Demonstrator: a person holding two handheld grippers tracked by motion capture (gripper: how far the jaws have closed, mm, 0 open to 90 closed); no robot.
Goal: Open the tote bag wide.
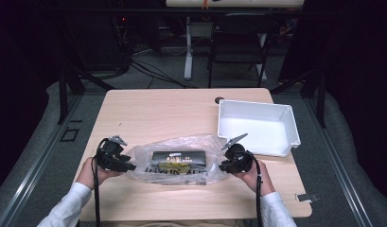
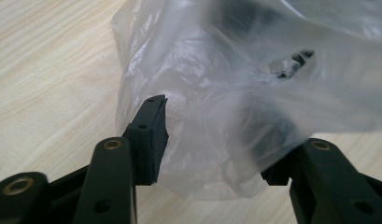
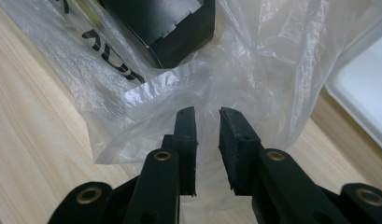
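Note:
A clear plastic bag [image 1: 177, 163] with black print lies at the table's near middle, a black box [image 1: 179, 157] with gold lettering inside it. My left gripper [image 1: 129, 165] is at the bag's left end and my right gripper [image 1: 222, 166] at its right end. In the left gripper view the jaws [image 2: 216, 144] stand wide apart with loose bag film [image 2: 216, 70] bulging between them. The right gripper view shows its jaws [image 3: 207, 114] a narrow gap apart, with bag film [image 3: 254, 60] just beyond the tips and the box corner [image 3: 165, 23] farther off.
A white rectangular tray [image 1: 257, 105] stands empty at the table's right rear, close to the bag, and its edge [image 3: 366, 79] appears in the right gripper view. A small dark round spot [image 1: 219, 100] sits near the tray's far left corner. A folding chair [image 1: 238, 38] stands beyond the wooden table [image 1: 158, 109].

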